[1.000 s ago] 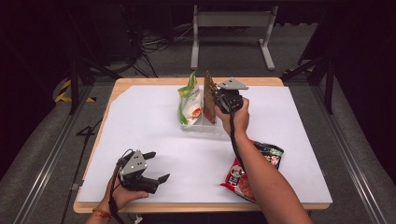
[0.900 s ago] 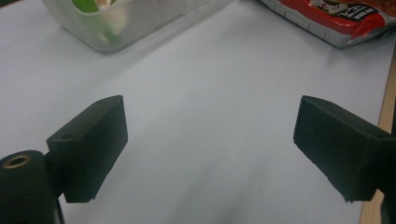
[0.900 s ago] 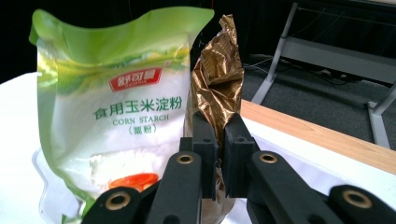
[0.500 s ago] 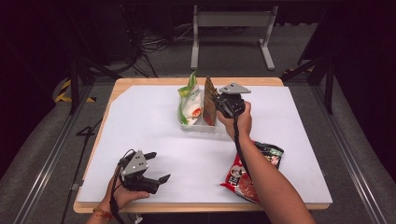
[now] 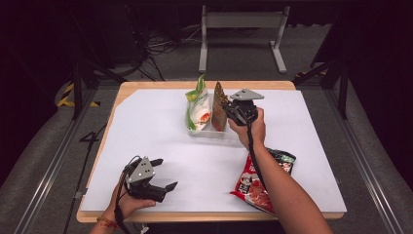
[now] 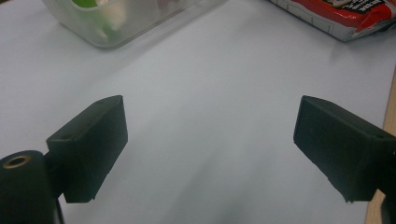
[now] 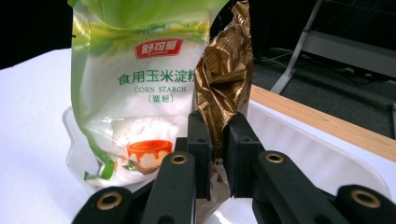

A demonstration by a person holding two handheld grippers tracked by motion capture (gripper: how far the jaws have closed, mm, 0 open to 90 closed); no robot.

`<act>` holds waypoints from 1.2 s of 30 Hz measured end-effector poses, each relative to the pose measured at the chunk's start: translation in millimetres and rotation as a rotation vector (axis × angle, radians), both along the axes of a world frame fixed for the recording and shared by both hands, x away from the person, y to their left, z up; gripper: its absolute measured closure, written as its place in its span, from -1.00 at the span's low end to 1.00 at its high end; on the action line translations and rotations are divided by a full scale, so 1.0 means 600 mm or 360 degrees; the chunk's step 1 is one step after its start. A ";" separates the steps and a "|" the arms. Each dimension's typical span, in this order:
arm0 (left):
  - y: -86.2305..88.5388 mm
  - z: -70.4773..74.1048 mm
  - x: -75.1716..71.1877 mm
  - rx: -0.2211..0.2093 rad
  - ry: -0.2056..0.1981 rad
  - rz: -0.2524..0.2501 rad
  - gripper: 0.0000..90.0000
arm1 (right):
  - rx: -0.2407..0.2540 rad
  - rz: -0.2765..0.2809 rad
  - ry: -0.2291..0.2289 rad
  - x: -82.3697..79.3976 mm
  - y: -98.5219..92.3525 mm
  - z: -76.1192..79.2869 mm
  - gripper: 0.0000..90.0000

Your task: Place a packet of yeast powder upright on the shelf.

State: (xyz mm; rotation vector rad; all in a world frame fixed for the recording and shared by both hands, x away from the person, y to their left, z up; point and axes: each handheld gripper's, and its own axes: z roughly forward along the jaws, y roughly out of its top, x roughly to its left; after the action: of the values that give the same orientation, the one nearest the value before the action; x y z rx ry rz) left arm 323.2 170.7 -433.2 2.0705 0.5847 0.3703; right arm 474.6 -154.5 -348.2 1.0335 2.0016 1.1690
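Note:
A gold foil packet [image 7: 226,70] stands upright in a clear plastic container [image 7: 303,149], beside a green-and-white corn starch bag [image 7: 140,84]. My right gripper [image 7: 217,123] is shut on the gold packet's lower edge, one jaw on each side. In the high view the right gripper [image 5: 229,109] sits at the right side of the container [image 5: 207,131], touching the gold packet [image 5: 218,109] next to the corn starch bag [image 5: 197,105]. My left gripper [image 5: 163,173] rests open near the table's front left, and its jaws [image 6: 210,140] stand wide apart over bare white surface.
A red snack packet [image 5: 253,183] lies flat at the front right, partly under the right forearm; its corner [image 6: 336,14] is in the left gripper view. The white sheet [image 5: 146,122] covers the wooden table. A metal frame [image 5: 241,19] stands behind the table.
The right hand with the gold packet has shifted slightly toward the near side at the container. The left gripper has stayed where it was.

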 end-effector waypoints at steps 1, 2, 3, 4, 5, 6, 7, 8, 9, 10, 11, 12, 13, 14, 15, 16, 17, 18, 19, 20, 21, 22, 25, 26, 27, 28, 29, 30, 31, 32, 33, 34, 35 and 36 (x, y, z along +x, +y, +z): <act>0.000 0.000 0.000 0.0000 0.0000 0.0000 -0.76 | -0.0005 0.0003 0.0000 -0.001 0.000 0.000 0.82; -0.001 0.000 0.000 0.0003 -0.0002 0.0000 -0.76 | -0.0002 0.0010 0.0005 -0.001 -0.001 0.000 0.82; -0.001 0.000 0.000 0.0003 -0.0002 0.0000 -0.76 | -0.0002 0.0010 0.0005 -0.001 -0.001 0.000 0.82; -0.002 0.000 0.000 0.0006 0.0000 -0.0001 -0.76 | -0.0002 0.0010 0.0008 -0.002 -0.001 0.000 0.82; -0.002 0.000 0.000 0.0007 -0.0002 -0.0001 -0.76 | -0.0003 0.0012 0.0009 -0.002 -0.002 0.000 0.81; -0.001 0.001 0.000 0.0006 -0.0002 -0.0001 -0.76 | -0.0001 0.0014 0.0010 -0.002 -0.002 0.000 0.81; -0.001 0.000 0.000 0.0005 -0.0005 0.0000 -0.76 | -0.0002 0.0020 0.0012 -0.003 -0.003 0.000 0.81; 0.000 0.001 0.000 0.0007 -0.0004 0.0001 -0.76 | -0.0006 0.0024 0.0011 -0.003 -0.003 0.000 0.80; 0.000 0.001 0.000 0.0009 -0.0003 0.0005 -0.76 | -0.0012 0.0026 0.0016 -0.004 -0.003 0.000 0.79; 0.001 0.000 0.000 0.0001 0.0000 0.0007 -0.76 | -0.0011 0.0028 0.0019 -0.004 -0.004 -0.001 0.79; 0.001 0.000 0.000 -0.0001 0.0002 0.0007 -0.76 | -0.0013 0.0035 0.0025 -0.004 -0.005 -0.001 0.78; 0.001 0.000 0.001 -0.0004 0.0001 0.0007 -0.76 | -0.0018 0.0037 0.0026 -0.004 -0.006 -0.001 0.78; 0.000 0.000 0.001 0.0000 0.0002 0.0007 -0.76 | -0.0017 0.0040 0.0028 -0.003 -0.007 -0.001 0.78; 0.000 0.000 0.001 0.0003 0.0003 0.0008 -0.76 | -0.0017 0.0039 0.0033 -0.004 -0.008 -0.001 0.77; 0.000 0.000 0.002 0.0004 -0.0003 0.0008 -0.76 | -0.0020 0.0041 0.0032 -0.004 -0.009 -0.001 0.77; 0.000 0.000 0.002 0.0001 -0.0002 0.0009 -0.76 | -0.0022 0.0042 0.0032 -0.004 -0.009 -0.001 0.77; 0.000 0.000 0.003 0.0003 -0.0001 0.0004 -0.76 | -0.0027 0.0044 0.0033 -0.004 -0.010 -0.001 0.76; 0.000 0.000 0.003 0.0000 0.0000 0.0003 -0.76 | -0.0027 0.0046 0.0034 -0.005 -0.010 -0.001 0.75; 0.000 0.001 0.003 -0.0002 0.0003 0.0005 -0.76 | -0.0029 0.0053 0.0037 -0.005 -0.010 -0.001 0.75; 0.000 0.001 0.003 -0.0001 0.0003 0.0005 -0.76 | -0.0039 0.0059 0.0036 -0.005 -0.011 -0.001 0.75; 0.000 0.001 0.004 0.0000 0.0000 0.0007 -0.76 | -0.0044 0.0064 0.0037 -0.006 -0.010 0.000 0.74; 0.000 0.001 0.004 -0.0003 0.0000 0.0006 -0.76 | -0.0052 0.0072 0.0035 -0.006 -0.010 0.000 0.73; 0.001 0.001 0.005 -0.0010 0.0002 0.0007 -0.76 | -0.0065 0.0083 0.0035 -0.007 -0.010 0.001 0.72; 0.002 0.001 0.005 -0.0015 -0.0001 0.0006 -0.76 | -0.0067 0.0092 0.0036 -0.008 -0.010 0.001 0.71; 0.002 0.001 0.005 -0.0015 -0.0001 0.0006 -0.76 | -0.0067 0.0092 0.0036 -0.008 -0.010 0.001 0.71; 0.003 0.002 0.005 -0.0012 -0.0004 0.0004 -0.76 | -0.0073 0.0095 0.0037 -0.008 -0.011 0.001 0.71; 0.003 0.001 0.004 -0.0014 -0.0002 0.0009 -0.76 | -0.0074 0.0101 0.0040 -0.008 -0.012 0.002 0.71; 0.004 0.001 0.004 -0.0013 0.0000 0.0009 -0.76 | -0.0074 0.0104 0.0039 -0.008 -0.012 0.002 0.71; 0.004 0.001 0.004 -0.0013 -0.0001 0.0009 -0.76 | -0.0074 0.0104 0.0039 -0.008 -0.012 0.002 0.71; 0.005 0.000 0.003 -0.0019 -0.0001 0.0012 -0.76 | -0.0073 0.0107 0.0040 -0.008 -0.013 0.002 0.71; 0.006 0.000 0.003 -0.0018 0.0000 0.0015 -0.76 | -0.0068 0.0109 0.0045 -0.008 -0.014 0.001 0.71; 0.006 0.000 0.002 -0.0018 0.0000 0.0017 -0.76 | -0.0065 0.0109 0.0043 -0.007 -0.015 0.001 0.71; 0.007 0.001 0.002 -0.0017 0.0001 0.0016 -0.76 | -0.0061 0.0112 0.0043 -0.007 -0.015 0.001 0.71; 0.007 0.001 0.002 -0.0016 -0.0001 0.0019 -0.76 | -0.0058 0.0112 0.0044 -0.007 -0.016 0.001 0.71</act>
State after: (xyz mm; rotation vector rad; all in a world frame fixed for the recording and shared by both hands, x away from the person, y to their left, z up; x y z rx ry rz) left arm 324.6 174.8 -432.9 2.0578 0.5980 0.3740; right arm 470.2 -163.9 -347.9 0.9737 2.0883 1.1562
